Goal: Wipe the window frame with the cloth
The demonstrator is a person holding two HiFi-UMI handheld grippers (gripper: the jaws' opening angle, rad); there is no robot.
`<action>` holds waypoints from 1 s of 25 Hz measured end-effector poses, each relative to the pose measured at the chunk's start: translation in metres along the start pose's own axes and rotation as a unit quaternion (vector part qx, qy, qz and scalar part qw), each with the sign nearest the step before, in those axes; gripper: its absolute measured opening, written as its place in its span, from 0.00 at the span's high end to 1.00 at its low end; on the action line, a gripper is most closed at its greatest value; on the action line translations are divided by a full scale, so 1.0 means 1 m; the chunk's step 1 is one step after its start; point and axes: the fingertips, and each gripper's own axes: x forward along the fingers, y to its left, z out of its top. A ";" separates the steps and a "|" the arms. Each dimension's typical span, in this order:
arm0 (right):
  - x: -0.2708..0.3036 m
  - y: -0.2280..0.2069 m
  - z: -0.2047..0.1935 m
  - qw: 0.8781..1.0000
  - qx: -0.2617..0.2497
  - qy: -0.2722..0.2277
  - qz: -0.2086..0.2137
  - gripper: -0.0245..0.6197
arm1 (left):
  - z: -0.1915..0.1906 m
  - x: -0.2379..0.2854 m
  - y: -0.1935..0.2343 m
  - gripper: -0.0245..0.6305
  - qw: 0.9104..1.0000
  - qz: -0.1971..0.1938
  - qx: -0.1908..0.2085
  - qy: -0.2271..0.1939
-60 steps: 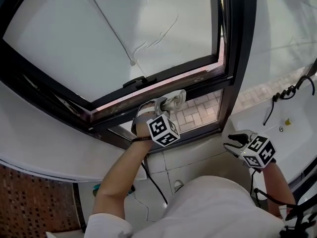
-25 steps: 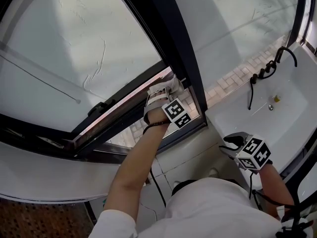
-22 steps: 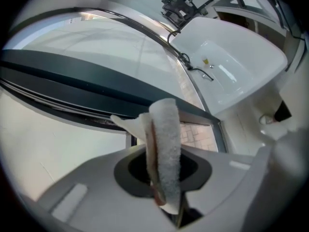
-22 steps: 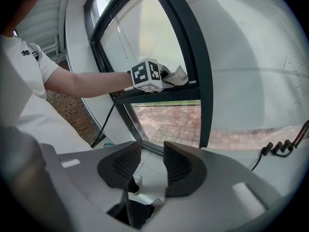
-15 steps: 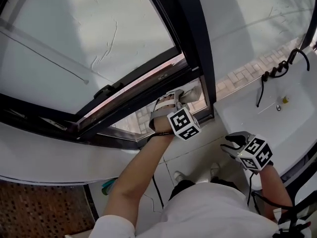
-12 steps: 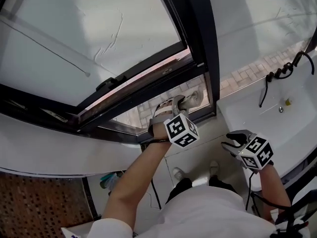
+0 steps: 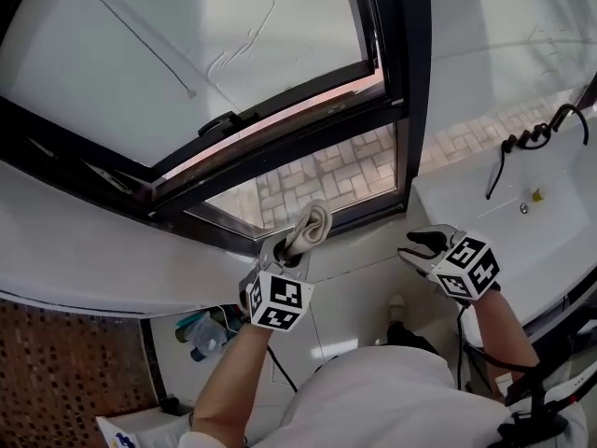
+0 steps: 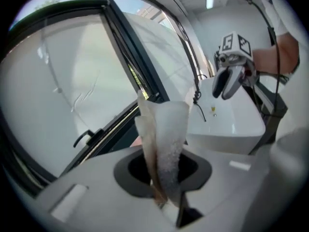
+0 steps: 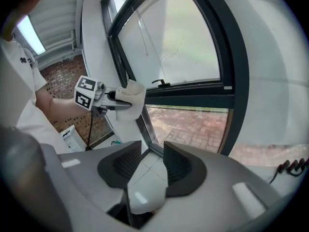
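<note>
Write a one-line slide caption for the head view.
Left hand-held gripper holds the cloth near the window frame; right hand-held gripper is open and empty.

The left hand-held gripper sits just below the window frame, its jaws clamped on a cloth that sticks up toward the frame. The bare left forearm reaches up to it from the body. The right hand-held gripper is held below and right of the frame, its jaws apart and empty, pointing left. The right forearm is bare.
</note>
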 end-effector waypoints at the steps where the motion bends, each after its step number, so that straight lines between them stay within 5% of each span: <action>1: -0.001 0.009 0.004 1.000 -0.001 -0.005 -0.003 0.74 | -0.008 -0.020 0.000 0.83 1.000 -0.002 -0.016 -0.014; 9: -0.005 0.108 0.030 0.996 -0.029 -0.062 -0.065 0.74 | -0.082 -0.169 0.004 0.83 0.981 -0.014 -0.157 -0.112; 17: -0.015 0.231 0.019 0.991 -0.051 -0.091 -0.086 0.74 | -0.153 -0.265 -0.016 0.83 0.974 -0.019 -0.174 -0.145; 25: -0.043 0.261 0.031 0.984 -0.065 -0.129 -0.107 0.74 | -0.154 -0.302 -0.037 0.82 0.969 -0.028 -0.179 -0.165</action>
